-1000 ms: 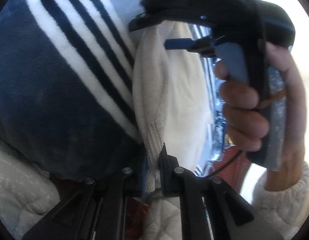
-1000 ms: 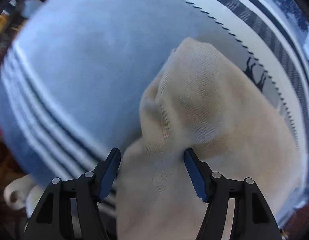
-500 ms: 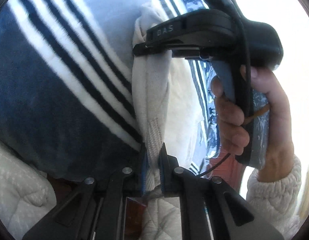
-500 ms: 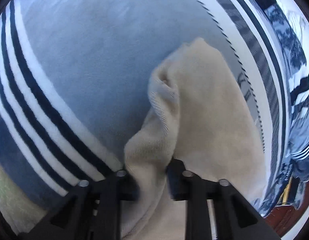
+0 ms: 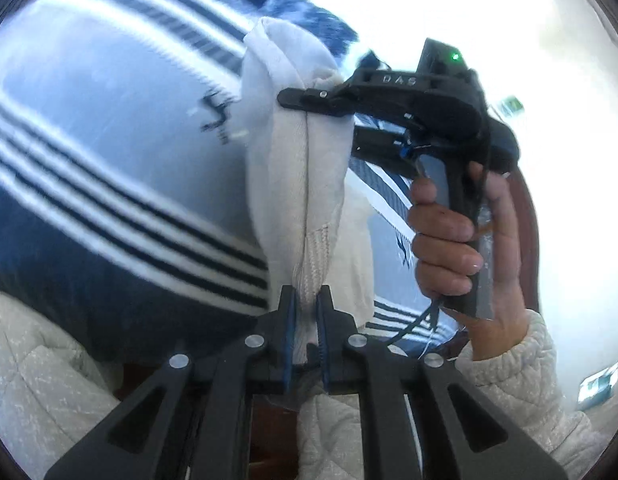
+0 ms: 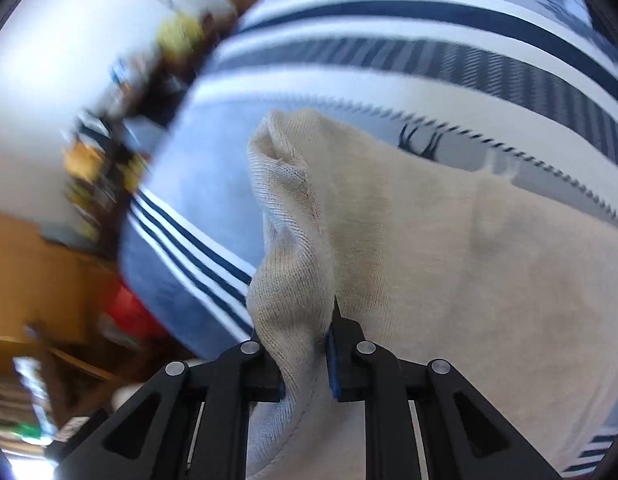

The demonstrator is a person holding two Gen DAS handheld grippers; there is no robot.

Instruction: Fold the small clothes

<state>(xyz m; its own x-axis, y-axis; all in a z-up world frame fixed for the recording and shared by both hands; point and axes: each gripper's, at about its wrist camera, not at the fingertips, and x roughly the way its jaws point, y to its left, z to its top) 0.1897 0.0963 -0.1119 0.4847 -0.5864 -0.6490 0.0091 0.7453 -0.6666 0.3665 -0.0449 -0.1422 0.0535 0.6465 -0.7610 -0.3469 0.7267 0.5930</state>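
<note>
- Over the striped blue blanket (image 5: 109, 168), my left gripper (image 5: 307, 304) pinched the ribbed cuff of the cream sock (image 5: 301, 184), jaws nearly together.
- Further right, my right gripper (image 6: 305, 344), jaws just closed, clamped the sock's toe end, a hand (image 5: 461, 240) on its handle.
- Risk, I judged: the sock hung between both grips, clear of the blanket; a hard pull could slip the thin cuff.
- It looked soft, knitted, creased lengthwise.
</note>
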